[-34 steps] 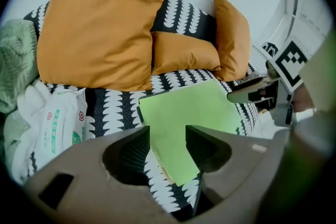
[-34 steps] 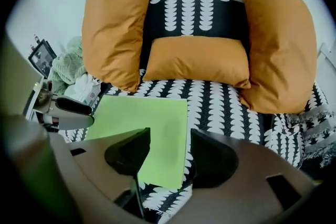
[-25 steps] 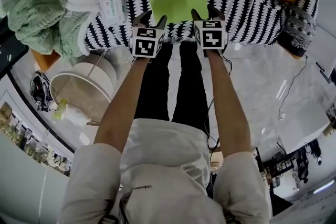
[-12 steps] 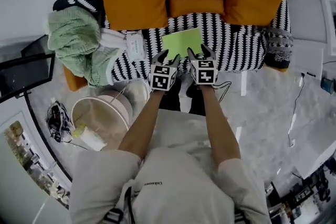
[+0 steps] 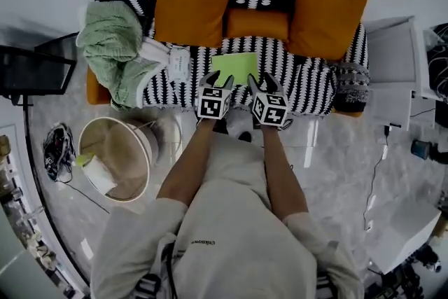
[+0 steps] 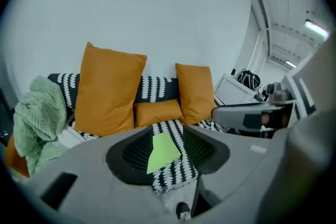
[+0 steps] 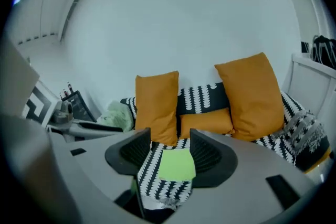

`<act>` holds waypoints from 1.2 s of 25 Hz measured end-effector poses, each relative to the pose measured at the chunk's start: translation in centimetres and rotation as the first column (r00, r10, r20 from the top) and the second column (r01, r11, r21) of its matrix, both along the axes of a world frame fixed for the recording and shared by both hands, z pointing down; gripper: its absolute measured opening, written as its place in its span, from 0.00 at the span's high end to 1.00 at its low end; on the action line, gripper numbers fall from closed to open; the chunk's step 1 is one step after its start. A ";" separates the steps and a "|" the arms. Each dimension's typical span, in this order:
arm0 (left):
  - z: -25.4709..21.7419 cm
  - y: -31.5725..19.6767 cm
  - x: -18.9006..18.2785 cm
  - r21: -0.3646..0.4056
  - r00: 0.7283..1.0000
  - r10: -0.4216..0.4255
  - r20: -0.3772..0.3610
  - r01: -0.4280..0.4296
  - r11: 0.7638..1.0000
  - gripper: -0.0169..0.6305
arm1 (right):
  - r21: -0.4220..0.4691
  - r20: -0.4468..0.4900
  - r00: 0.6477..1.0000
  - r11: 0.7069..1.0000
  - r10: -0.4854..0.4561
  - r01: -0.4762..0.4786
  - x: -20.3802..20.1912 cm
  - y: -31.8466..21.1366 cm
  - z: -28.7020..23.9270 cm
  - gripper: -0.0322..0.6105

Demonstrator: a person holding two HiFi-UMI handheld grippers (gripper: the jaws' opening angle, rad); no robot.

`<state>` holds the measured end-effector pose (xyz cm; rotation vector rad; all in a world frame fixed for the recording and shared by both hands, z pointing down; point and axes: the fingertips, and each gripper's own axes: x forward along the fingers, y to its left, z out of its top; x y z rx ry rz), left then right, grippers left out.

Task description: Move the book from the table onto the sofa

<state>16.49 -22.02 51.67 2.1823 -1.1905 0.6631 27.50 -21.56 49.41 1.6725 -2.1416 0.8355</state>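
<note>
The green book lies crosswise on the sofa, just above the open, empty right tongs and the left tongs, which are also empty with jaws just narrowing.

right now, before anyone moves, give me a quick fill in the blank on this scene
1. The green book lies flat on the ___.
2. Three ___ cushions lean behind it.
3. The right gripper has its jaws ___ and holds nothing.

Missing words: sofa; orange; open
</note>
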 end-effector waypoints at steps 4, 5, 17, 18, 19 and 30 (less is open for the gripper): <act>-0.7 2.1 1.3 0.007 0.999 -0.031 -0.014 0.031 0.999 0.73 | 0.041 -0.049 0.997 0.997 -0.060 0.062 1.6 2.9 -1.5 0.61; -0.7 3.1 1.6 0.001 0.999 -0.040 -0.016 0.040 0.999 0.73 | 0.050 -0.065 0.995 0.995 -0.081 0.084 1.9 4.0 -1.9 0.61; -2.7 11.1 2.5 0.087 0.999 -0.047 0.009 0.046 0.995 0.74 | 0.086 -0.040 0.989 0.986 -0.141 0.144 4.1 11.3 -3.0 0.64; -2.6 11.5 2.0 0.089 0.998 -0.062 0.011 0.061 0.994 0.75 | 0.095 -0.042 0.988 0.984 -0.150 0.153 3.9 11.7 -3.1 0.64; -2.5 11.9 1.4 0.089 0.997 -0.080 0.011 0.079 0.993 0.76 | 0.102 -0.048 0.986 0.981 -0.163 0.167 3.6 12.1 -3.2 0.65; -2.3 16.0 0.8 0.093 0.992 -0.123 0.022 0.120 0.988 0.95 | 0.107 -0.015 0.984 0.978 -0.180 0.180 4.2 15.2 -3.1 0.90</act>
